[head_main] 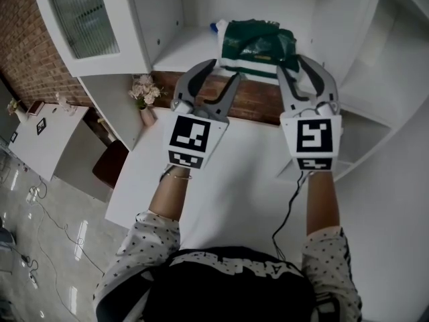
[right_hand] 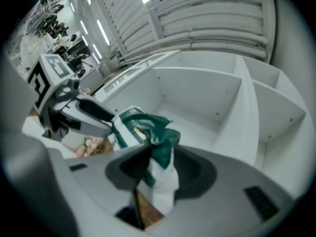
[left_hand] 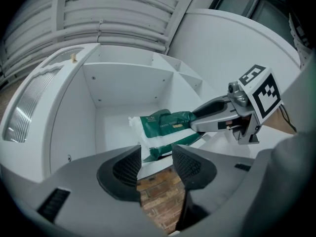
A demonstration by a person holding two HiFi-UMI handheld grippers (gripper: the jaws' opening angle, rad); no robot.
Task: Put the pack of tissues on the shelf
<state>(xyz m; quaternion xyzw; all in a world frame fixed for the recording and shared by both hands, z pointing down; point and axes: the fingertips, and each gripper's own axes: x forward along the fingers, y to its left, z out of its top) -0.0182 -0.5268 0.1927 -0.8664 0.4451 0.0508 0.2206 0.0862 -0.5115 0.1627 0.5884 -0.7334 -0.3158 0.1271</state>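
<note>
- The pack of tissues [head_main: 258,49] rests on the shelf [head_main: 181,52], near its front edge.
- We hold the left gripper [head_main: 224,70] short of the pack, jaws spread and empty.
- The right gripper [head_main: 295,66] has its jaws spread around the pack's loose wrapper, apparently letting go.

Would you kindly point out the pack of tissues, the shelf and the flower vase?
pack of tissues [head_main: 258,44], head view, middle of the green wrapper.
shelf [head_main: 184,51], head view, bare board left of the pack.
flower vase [head_main: 147,117], head view, vase body.
</note>
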